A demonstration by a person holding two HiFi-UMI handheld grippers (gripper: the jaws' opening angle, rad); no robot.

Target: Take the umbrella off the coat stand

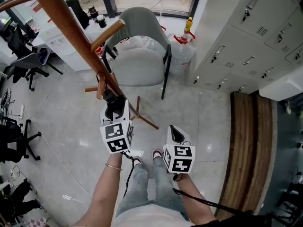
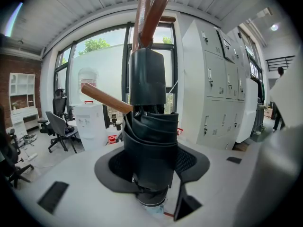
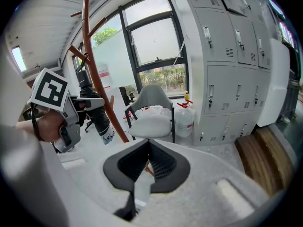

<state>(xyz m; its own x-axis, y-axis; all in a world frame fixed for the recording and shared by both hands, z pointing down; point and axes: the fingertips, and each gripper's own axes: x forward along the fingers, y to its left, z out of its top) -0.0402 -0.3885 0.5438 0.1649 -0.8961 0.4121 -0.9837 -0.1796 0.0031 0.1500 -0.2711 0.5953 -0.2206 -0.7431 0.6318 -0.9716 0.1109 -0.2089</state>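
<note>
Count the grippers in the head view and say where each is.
2. The left gripper is clamped on the folded umbrella by the coat stand; the right gripper hangs empty, lower and to its right.

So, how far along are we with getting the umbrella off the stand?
Done: the left gripper is clamped on the folded umbrella. In hand: the umbrella sits close against the coat stand, not clear. Left: draw it away. The right gripper is empty.

Pale tile floor [image 1: 71, 126] w/ grey chair [image 1: 139, 65], water jug [image 1: 182, 55] & coat stand legs [image 1: 144, 119] on it.
</note>
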